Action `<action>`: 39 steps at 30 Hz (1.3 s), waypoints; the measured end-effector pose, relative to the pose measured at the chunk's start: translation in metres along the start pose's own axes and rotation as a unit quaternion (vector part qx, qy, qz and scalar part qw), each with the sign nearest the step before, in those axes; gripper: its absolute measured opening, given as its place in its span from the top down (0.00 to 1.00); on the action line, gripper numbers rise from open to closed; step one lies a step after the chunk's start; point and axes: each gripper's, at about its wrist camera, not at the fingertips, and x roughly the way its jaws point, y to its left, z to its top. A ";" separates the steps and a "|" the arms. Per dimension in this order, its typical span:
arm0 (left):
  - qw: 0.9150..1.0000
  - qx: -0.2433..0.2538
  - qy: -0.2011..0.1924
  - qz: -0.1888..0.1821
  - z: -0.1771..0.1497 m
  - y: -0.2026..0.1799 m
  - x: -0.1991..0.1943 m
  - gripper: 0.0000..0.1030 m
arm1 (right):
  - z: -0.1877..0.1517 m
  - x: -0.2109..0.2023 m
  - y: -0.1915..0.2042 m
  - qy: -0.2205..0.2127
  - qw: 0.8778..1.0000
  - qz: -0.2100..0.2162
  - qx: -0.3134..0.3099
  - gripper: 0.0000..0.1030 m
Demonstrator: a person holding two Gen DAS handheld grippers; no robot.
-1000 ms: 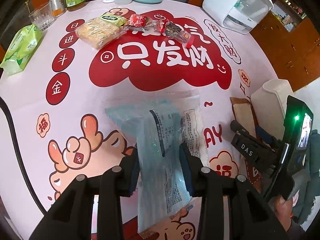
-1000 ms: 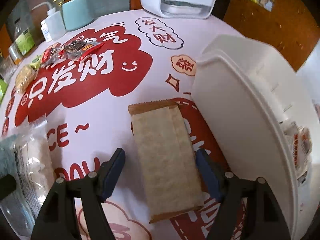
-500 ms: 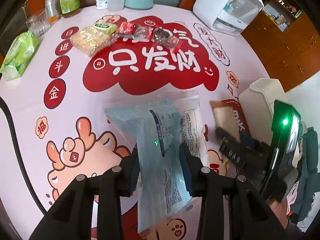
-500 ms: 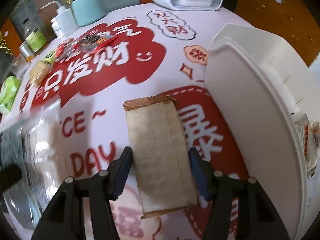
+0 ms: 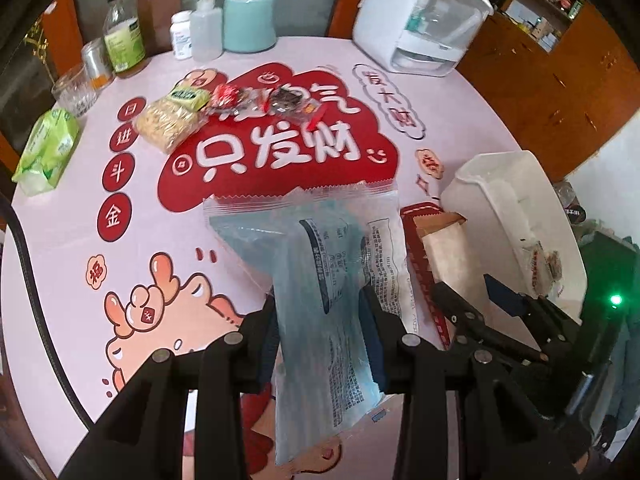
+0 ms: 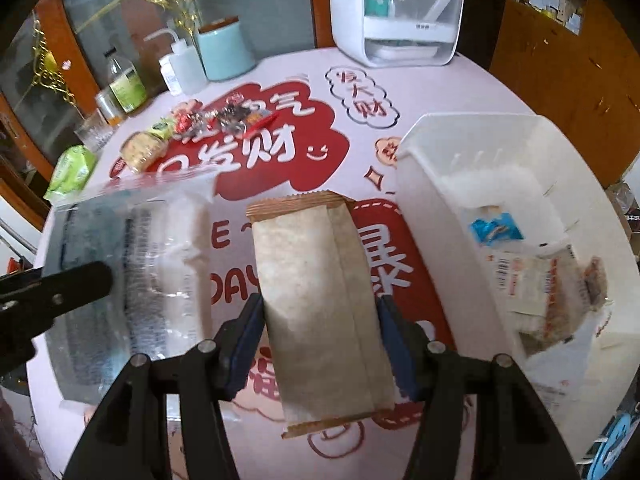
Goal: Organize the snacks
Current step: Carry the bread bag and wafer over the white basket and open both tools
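- Both packets have risen off the pink printed tablecloth (image 5: 72, 248): left gripper (image 5: 322, 336) clamps a translucent blue snack packet (image 5: 320, 280), right gripper (image 6: 320, 344) a tan paper-look packet (image 6: 320, 304).
- White plastic bin (image 6: 432, 216) stands beside them, wrappers inside blurred.
- Packet bottoms are cut off.

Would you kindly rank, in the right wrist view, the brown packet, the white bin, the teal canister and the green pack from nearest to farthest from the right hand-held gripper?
1. Brown packet: clamped in the right hand-held gripper.
2. White bin: just to the right.
3. Green pack: far left table edge.
4. Teal canister: back of the table, upper left.
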 end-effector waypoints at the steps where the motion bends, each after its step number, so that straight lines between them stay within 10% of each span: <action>1: 1.000 0.004 -0.003 0.000 0.000 -0.007 -0.004 0.65 | 0.000 -0.005 -0.004 -0.003 1.000 0.003 0.000 0.44; 18: 0.995 0.062 -0.077 -0.015 0.026 -0.167 -0.059 0.65 | 0.006 -0.106 -0.132 -0.097 0.995 0.008 0.023 0.44; 29: 0.995 0.082 -0.041 -0.030 0.065 -0.284 0.021 0.65 | 0.015 -0.079 -0.252 -0.064 0.995 -0.033 0.066 0.44; 39: 0.998 0.059 -0.003 0.016 0.085 -0.310 0.091 0.61 | 0.033 -0.052 -0.280 -0.055 0.997 -0.044 0.042 0.43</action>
